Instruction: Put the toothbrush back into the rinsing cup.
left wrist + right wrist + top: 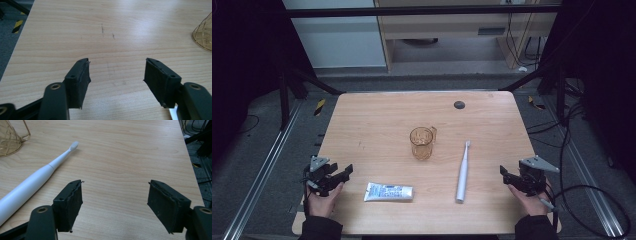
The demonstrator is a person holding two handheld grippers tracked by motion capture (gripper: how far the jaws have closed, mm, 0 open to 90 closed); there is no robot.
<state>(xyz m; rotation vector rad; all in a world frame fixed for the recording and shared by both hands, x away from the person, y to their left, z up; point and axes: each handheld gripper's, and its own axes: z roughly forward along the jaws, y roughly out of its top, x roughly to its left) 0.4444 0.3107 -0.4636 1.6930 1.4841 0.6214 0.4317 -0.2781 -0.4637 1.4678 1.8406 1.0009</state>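
Left gripper view looks along two black jaws spread wide over bare wood, with nothing between them; the left gripper hangs just above the table near its near-left corner. At the far right edge of that view a sliver of the amber cup shows, well apart from the jaws.

From the high view, the left gripper sits in the person's left hand and points toward the toothpaste tube, which lies flat just beside it, not touching.

The right gripper also stands wide apart and pinches nothing. To its left lies the white electric toothbrush, flat on the wood, brush head pointing away toward the cup; it is near the left jaw but apart from it.

In the high view the right gripper rests in the right hand by the table's right edge, with the toothbrush between it and the tube. The cup stands upright at mid-table, handle turned to the right and back. A small dark round spot, perhaps a cable hole, sits near the far edge.
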